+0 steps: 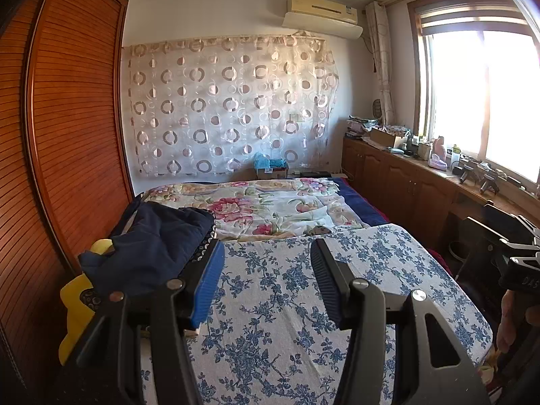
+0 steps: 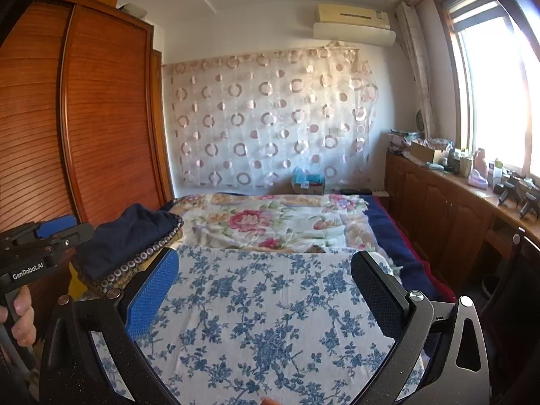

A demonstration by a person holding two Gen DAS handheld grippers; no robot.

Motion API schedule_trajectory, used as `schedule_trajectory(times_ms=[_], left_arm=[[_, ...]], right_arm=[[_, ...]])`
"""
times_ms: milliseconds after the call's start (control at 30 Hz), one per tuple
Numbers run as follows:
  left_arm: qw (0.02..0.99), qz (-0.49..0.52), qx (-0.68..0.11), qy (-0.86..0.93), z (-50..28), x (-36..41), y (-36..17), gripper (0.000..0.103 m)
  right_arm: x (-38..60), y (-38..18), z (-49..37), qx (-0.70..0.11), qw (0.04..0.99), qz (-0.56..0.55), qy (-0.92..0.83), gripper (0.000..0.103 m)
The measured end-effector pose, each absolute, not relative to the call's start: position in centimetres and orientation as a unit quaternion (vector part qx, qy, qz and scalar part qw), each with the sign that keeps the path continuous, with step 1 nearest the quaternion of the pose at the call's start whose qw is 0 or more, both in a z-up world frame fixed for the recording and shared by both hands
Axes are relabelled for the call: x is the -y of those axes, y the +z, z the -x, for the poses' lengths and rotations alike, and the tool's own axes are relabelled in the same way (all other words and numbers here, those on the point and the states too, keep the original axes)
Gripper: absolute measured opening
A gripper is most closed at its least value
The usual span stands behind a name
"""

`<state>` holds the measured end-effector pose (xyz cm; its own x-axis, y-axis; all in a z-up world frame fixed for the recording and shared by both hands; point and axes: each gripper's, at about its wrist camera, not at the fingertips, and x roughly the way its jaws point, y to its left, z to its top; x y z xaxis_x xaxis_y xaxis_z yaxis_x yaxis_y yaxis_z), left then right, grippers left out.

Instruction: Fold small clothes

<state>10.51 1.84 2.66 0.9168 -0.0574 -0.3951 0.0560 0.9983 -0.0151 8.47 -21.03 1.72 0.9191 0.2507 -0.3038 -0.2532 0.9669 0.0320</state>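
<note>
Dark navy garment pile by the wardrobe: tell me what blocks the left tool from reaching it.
Nothing visible does. The dark navy garment pile lies just left of the left tool, whose jaws stand open and empty over the blue-flowered white cloth. Only that bare cloth lies between them; the pile sits on a bead-edged patterned pad.

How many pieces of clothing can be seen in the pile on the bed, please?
2, possibly more hidden. A dark navy garment lies on top at the board's left edge; a dark piece with a ring-patterned trim lies under it. A yellow thing below may be another garment.
</note>
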Motion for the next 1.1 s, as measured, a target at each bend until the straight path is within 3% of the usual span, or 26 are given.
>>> schedule_trajectory(times_ms=[1100], left_arm=[[0.979,0.001,-0.201,-0.030,-10.52,-1.92,2.62,0.053]], right_arm=[[21.14,1.56,-8.45,-0.156,0.979,0.005,0.128,0.103]])
